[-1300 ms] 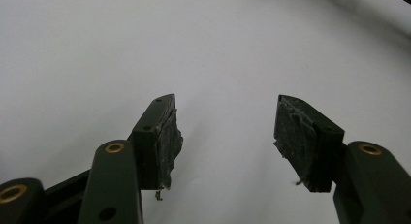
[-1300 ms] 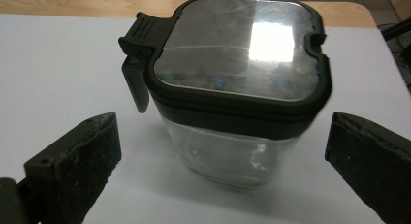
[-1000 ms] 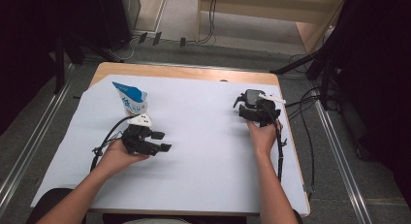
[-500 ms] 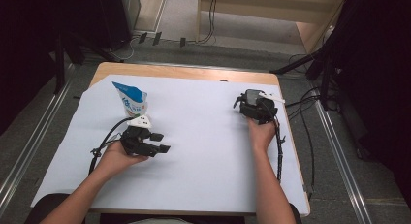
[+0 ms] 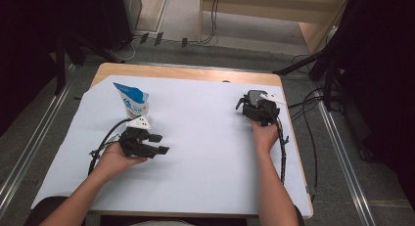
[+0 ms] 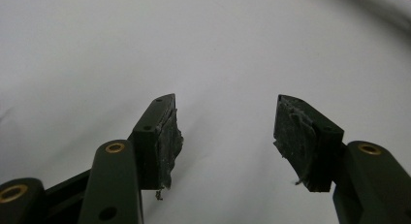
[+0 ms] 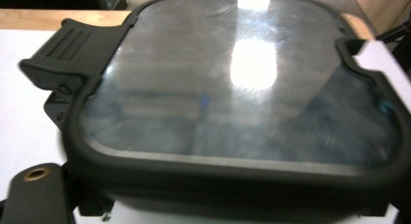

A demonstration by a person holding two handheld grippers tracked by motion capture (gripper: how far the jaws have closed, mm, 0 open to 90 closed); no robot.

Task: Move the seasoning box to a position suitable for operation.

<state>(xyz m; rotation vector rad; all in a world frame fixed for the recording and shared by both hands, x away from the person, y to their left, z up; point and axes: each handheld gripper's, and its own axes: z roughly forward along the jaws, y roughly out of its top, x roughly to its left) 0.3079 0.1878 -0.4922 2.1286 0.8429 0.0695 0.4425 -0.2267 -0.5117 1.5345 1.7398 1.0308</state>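
Right gripper [image 5: 249, 106] sits at the far right of the white sheet [image 5: 205, 152], near the table's [image 5: 186, 73] back edge; in the right gripper view a dark lid [image 7: 242, 88] with a clear glossy panel and a ridged latch tab at its left corner lies directly over the jaws, its near rim lying right at the gripper's front; the jaws have just been closing a little; whether the pads press on the lid's rim cannot be told, the rim covering them; right hand [image 5: 264, 135] grips the tool from behind, forearm running straight up from the near edge of the table; left gripper [image 5: 159, 144] rests at the left of the sheet, pointing right, jaws standing moderately apart with bare sheet between them; left hand [image 5: 117, 157] wraps its body, forearm angled in from the lower left; a blue-and-white pouch [image 5: 133, 102] stands upright just beyond the left gripper, well apart from the lid
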